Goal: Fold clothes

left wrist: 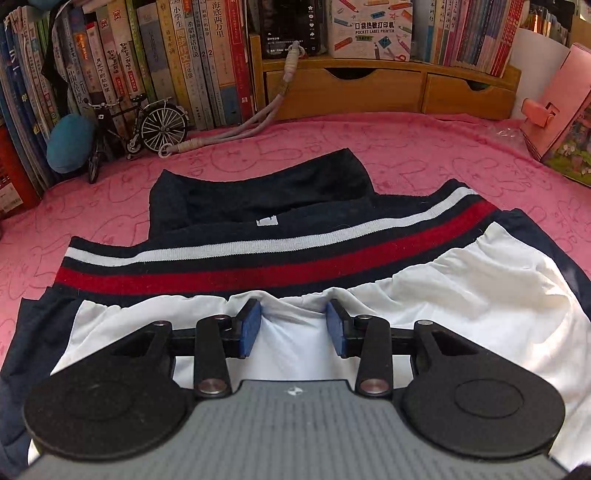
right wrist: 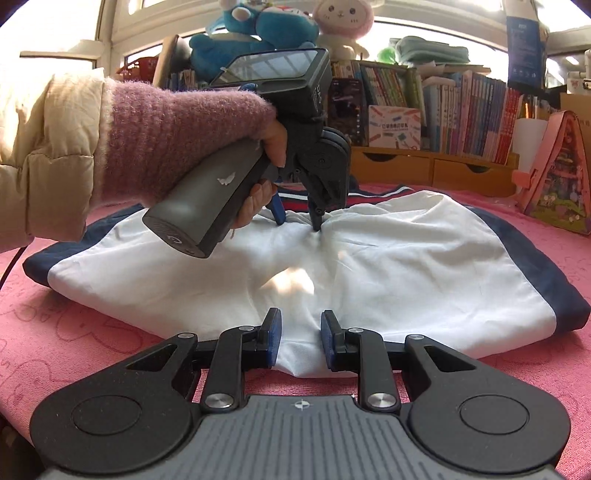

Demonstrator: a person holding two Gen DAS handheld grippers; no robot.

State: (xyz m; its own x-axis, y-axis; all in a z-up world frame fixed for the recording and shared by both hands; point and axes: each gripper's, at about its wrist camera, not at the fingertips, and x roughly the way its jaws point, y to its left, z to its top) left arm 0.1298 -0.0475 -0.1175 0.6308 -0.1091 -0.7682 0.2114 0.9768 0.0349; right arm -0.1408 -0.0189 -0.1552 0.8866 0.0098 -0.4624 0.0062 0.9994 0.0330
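Note:
A folded garment lies on the pink cloth-covered table (left wrist: 424, 155); it has a white panel (left wrist: 461, 295), navy sides and a ribbed band striped red and white (left wrist: 258, 266). My left gripper (left wrist: 294, 325) points down at the white panel just below that band. Its blue pads stand apart, with a loose pucker of white cloth between them. In the right wrist view a hand in a pink knit sleeve (right wrist: 177, 147) holds the left gripper (right wrist: 299, 225), its tips resting on the garment (right wrist: 424, 266). My right gripper (right wrist: 301, 339) is at the near edge, its pads closed on a fold of white fabric.
Books (left wrist: 147, 62), a small model bicycle (left wrist: 147, 125) and a blue ball (left wrist: 70, 142) line the back left. A wooden drawer unit (left wrist: 369, 88) with a cable (left wrist: 258, 118) hanging from it stands behind. A pink box (left wrist: 561, 122) sits at the right. Plush toys (right wrist: 266, 33) top the shelf.

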